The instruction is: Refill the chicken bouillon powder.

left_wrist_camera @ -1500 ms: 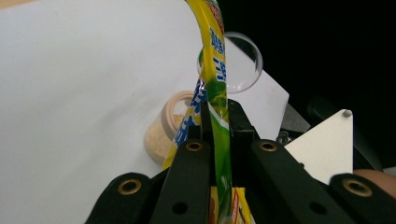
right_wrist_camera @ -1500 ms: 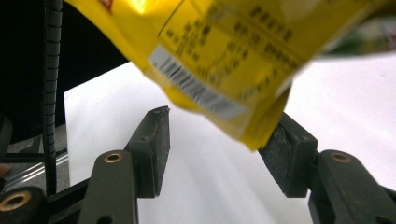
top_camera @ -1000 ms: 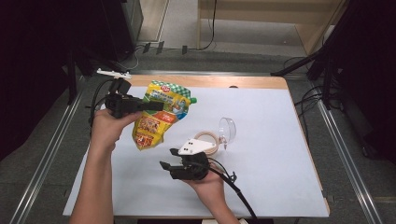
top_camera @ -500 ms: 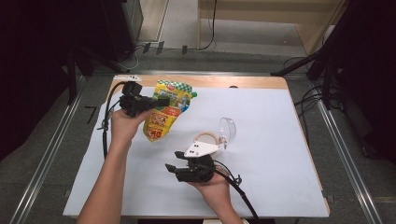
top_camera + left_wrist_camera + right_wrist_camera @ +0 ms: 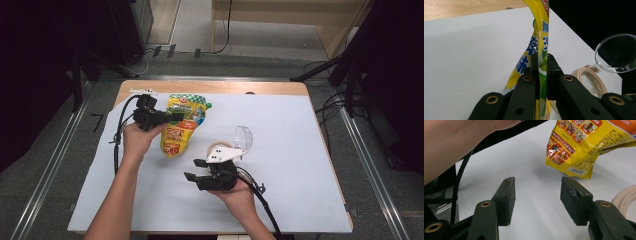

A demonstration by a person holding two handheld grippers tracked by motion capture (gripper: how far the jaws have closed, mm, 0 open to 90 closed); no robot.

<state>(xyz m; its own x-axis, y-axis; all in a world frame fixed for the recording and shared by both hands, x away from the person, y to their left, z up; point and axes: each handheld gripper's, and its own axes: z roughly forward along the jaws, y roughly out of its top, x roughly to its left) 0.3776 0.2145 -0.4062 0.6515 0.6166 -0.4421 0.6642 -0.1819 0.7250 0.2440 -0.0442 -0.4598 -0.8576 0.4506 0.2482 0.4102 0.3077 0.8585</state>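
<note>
Overhead, the left gripper (image 5: 172, 118) sits at about ten o'clock on the white table cover (image 5: 300, 165), its jaws clamped on the edge of a yellow snack pouch (image 5: 181, 125). The pouch lies with its green-checked top toward twelve o'clock, near the wooden table edge (image 5: 210, 87), and its lower end pointing toward six o'clock. In the left gripper view the two black jaws stand together with only the thin film of the pouch (image 5: 541, 50) pinched between them, and the pouch rises from the pads toward twelve o'clock.

At about six o'clock from the pouch, the right gripper (image 5: 195, 170) rests low over the cover, held in the person's right hand (image 5: 240, 192). Its jaws are apart with nothing between them; in the right gripper view the pads (image 5: 507, 197) frame bare white cover, and the pouch's bottom corner (image 5: 574, 157) lies beyond them at roughly one o'clock, near but not touching.

Just beside the right gripper, at about two o'clock from it in the high view, stands a small beige jar (image 5: 220, 148) with a clear hinged lid (image 5: 243, 136) tipped up and open. In the left gripper view the jar (image 5: 587, 81) shows at four o'clock, with the round lid (image 5: 616, 52) above it at three o'clock. A black cable (image 5: 119, 130) trails from the left gripper toward the cover's nine o'clock edge.
</note>
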